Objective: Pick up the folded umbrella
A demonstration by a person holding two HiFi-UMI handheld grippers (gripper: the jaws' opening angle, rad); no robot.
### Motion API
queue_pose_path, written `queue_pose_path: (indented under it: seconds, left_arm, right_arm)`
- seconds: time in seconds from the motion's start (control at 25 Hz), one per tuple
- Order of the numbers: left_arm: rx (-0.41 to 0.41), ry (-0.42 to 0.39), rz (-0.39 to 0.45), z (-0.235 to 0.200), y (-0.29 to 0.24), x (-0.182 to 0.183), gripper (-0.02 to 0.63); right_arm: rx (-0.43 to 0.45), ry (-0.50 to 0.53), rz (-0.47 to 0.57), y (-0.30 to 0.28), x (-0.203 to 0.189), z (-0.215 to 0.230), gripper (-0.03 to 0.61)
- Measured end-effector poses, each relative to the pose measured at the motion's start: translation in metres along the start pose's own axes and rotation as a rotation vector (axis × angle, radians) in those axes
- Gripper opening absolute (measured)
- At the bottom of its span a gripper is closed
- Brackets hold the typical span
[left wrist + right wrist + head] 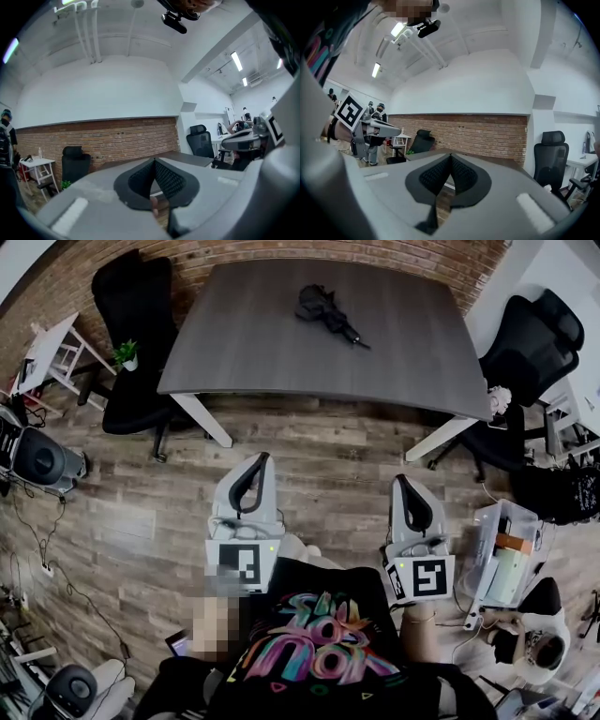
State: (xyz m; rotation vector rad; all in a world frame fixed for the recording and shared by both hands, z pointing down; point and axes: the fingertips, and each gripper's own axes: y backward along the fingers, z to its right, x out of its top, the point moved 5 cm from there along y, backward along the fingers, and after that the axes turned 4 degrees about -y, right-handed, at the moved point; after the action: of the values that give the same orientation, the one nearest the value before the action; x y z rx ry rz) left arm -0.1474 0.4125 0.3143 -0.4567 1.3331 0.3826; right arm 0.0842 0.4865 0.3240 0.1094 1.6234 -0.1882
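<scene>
A black folded umbrella [328, 313] lies on the far part of a dark grey table [253, 352], its handle end pointing right. Both grippers hover over the wooden floor, well short of the table's near edge. My left gripper [265, 457] is held level with its jaws shut and nothing between them; its black pads [154, 178] meet. My right gripper [398, 479] is also shut and empty, its pads [450, 171] pressed together. The umbrella does not show in either gripper view; only the table edge and a brick wall appear there.
Black office chairs stand at the table's left [136, 324] and right [525, 352]. A small potted plant [127, 354] sits by the left chair. A white side table [47, 352] is at far left, a plastic bin [502, 563] at right, and a seated person [534, 643] at lower right.
</scene>
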Motion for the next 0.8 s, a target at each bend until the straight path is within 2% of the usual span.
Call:
queue_pose_path:
  seconds: [0.4,0.8]
  left_arm:
    - [0.003,-0.004,-0.022,-0.02,-0.041,-0.014,0.0]
    - [-0.033,-0.003,-0.008,-0.086,-0.136,-0.015,0.0]
  right_arm:
    - [-0.015,-0.011,-0.044,-0.038,-0.017,0.014,0.0]
    - [-0.035,0.023,-0.073,-0.147,-0.01,0.023,0.002]
